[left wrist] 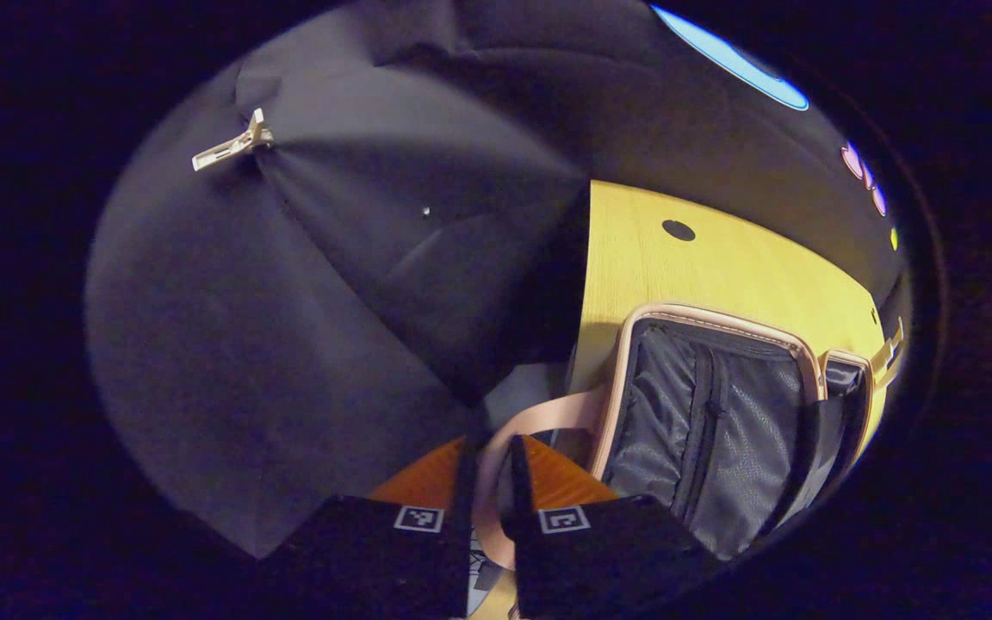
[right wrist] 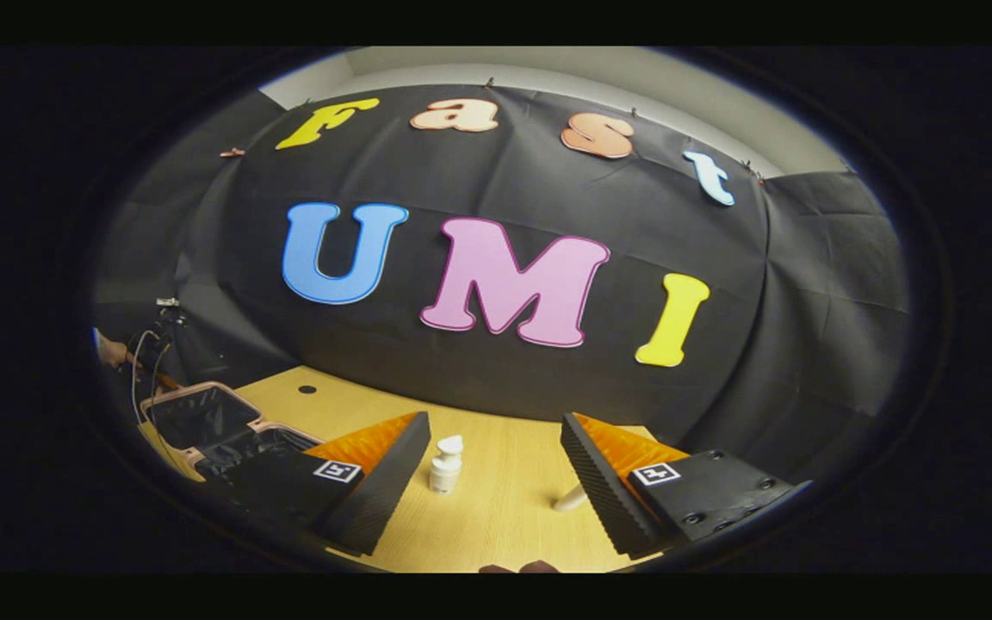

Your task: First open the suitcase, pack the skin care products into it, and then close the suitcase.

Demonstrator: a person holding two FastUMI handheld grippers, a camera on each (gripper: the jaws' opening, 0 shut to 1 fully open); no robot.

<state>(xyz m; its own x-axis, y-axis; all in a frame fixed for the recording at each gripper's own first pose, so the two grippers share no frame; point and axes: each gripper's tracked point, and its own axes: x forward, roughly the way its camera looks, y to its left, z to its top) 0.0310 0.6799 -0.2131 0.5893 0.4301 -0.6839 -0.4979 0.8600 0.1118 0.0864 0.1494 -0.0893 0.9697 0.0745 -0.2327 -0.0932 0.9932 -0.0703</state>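
Note:
The pink-rimmed suitcase (left wrist: 711, 413) lies open on the wooden table (left wrist: 720, 267), showing its grey mesh lining. My left gripper (left wrist: 489, 448) is shut on the suitcase's curved pink rim (left wrist: 539, 418), which passes between its orange fingers (left wrist: 552, 478). In the right gripper view the open suitcase (right wrist: 203, 418) sits at the table's far left. My right gripper (right wrist: 494, 419) stands open above the table, and a small white pump bottle (right wrist: 445, 465) stands upright between and beyond its fingers. A pale tube (right wrist: 569, 498) lies next to the right finger (right wrist: 608, 465).
The table (right wrist: 505, 517) has a round black hole (right wrist: 307, 389) near its back edge. Black cloth walls close in behind and to both sides. A hand with cables (right wrist: 113, 351) shows at the far left, beyond the suitcase. A clip (left wrist: 233, 146) pins the cloth.

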